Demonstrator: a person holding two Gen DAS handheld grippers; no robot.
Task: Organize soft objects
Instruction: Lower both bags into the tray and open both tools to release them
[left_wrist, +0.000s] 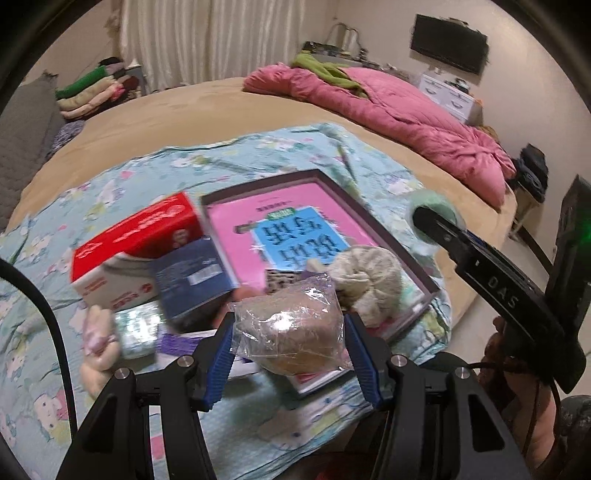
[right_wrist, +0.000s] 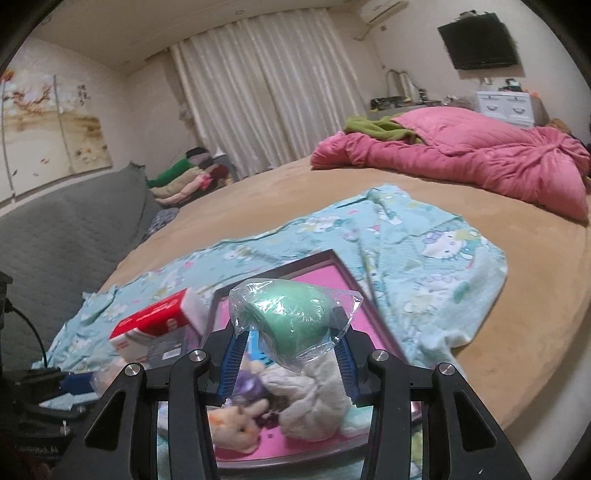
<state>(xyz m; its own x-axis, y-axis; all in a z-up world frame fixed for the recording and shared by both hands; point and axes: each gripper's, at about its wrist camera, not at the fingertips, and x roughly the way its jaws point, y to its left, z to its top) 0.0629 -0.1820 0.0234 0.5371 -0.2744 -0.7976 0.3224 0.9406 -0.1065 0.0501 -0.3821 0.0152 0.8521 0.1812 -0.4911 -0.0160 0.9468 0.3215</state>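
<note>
Clear plastic wraps both held items. A tan soft ball in a bag (left_wrist: 291, 328) is clamped between the half-closed blue pads of the left gripper (left_wrist: 290, 354); a green soft ball in a bag (right_wrist: 295, 317) is gripped likewise by the right gripper (right_wrist: 291, 354). Both are held above a pink-lined tray (right_wrist: 354, 291) on the bed's printed blanket (right_wrist: 424, 258).

I see a tan bed (right_wrist: 424, 206), long cream curtains (right_wrist: 266, 92), a wall-mounted black television (right_wrist: 478, 40) and a grey quilted headboard (right_wrist: 66, 236).
</note>
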